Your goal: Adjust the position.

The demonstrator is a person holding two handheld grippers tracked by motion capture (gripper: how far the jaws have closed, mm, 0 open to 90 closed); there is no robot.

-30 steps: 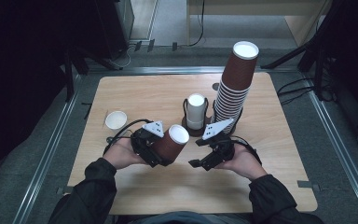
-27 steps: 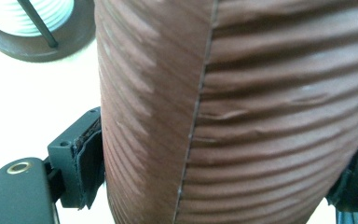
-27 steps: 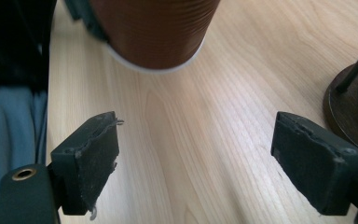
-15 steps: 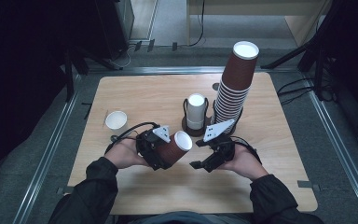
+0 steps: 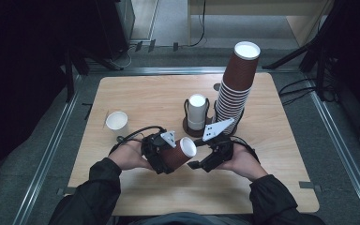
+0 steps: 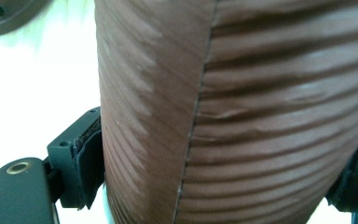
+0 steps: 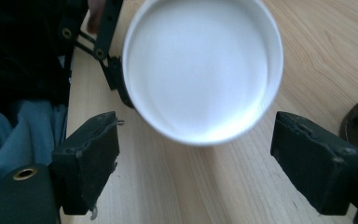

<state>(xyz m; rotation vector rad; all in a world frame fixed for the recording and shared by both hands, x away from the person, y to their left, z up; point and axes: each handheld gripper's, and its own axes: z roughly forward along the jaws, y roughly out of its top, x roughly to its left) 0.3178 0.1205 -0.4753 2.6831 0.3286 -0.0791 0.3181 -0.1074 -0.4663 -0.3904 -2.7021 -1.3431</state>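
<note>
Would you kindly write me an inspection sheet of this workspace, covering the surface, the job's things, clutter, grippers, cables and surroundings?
Surface: wooden table, bare wood around the items.
Job's things: brown ribbed cup held on its side, white mouth facing the right gripper.
Clutter: tall stack of brown cups; white cup in a dark round holder; small white cup standing at the left.
Grippers: left gripper shut on the brown ribbed cup, pads against its wall; right gripper open, jaws apart in front of the cup's mouth, not touching.
Cables: black cable trailing from the left gripper; more on the floor.
Surroundings: grey floor, metal frame rail.
</note>
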